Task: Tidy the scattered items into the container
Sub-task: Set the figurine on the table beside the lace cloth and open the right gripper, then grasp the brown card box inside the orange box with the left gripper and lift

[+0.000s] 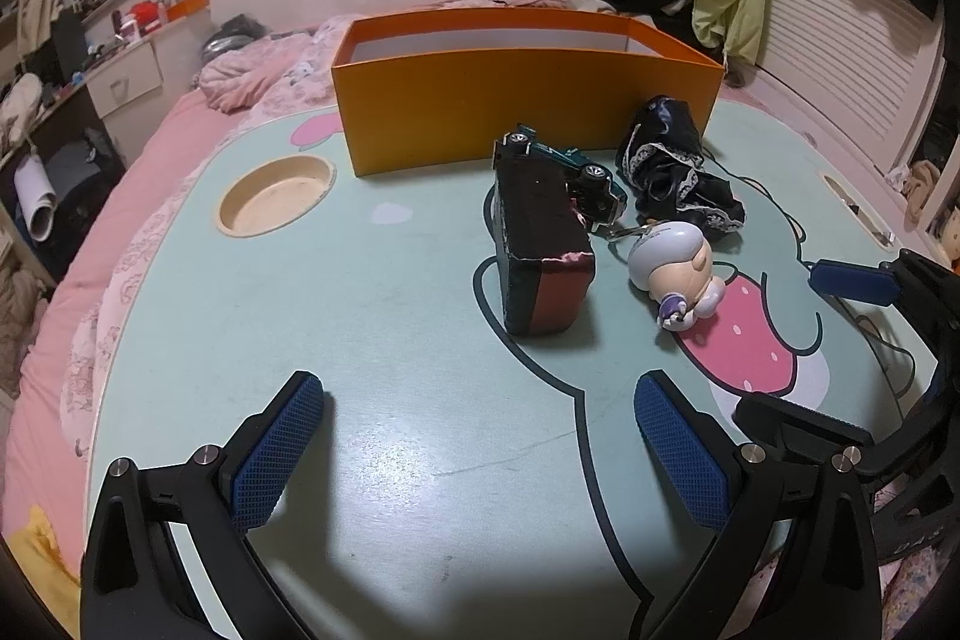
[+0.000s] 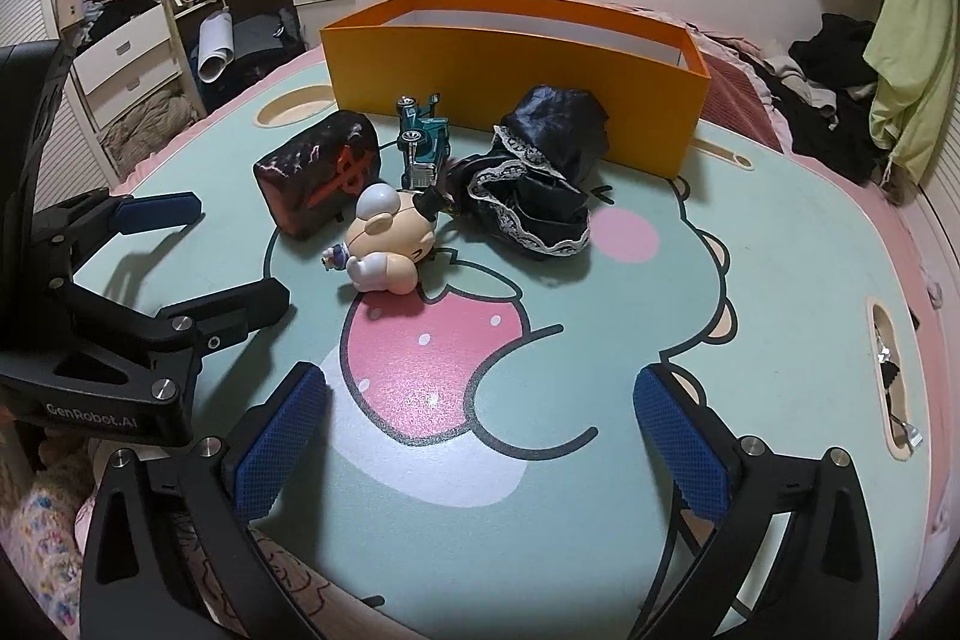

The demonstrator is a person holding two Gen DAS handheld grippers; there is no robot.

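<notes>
Waiting wide open and empty, the left gripper and right gripper sit low in their frames over the table. Four items cluster mid-frame before the orange box: a dark block, a toy car, a figurine and a black lace cloth. The block looks stiff; take it across its narrow sides. The figurine's round, glossy head may slip, and the cloth is limp, best pinched at a bunched fold.
</notes>
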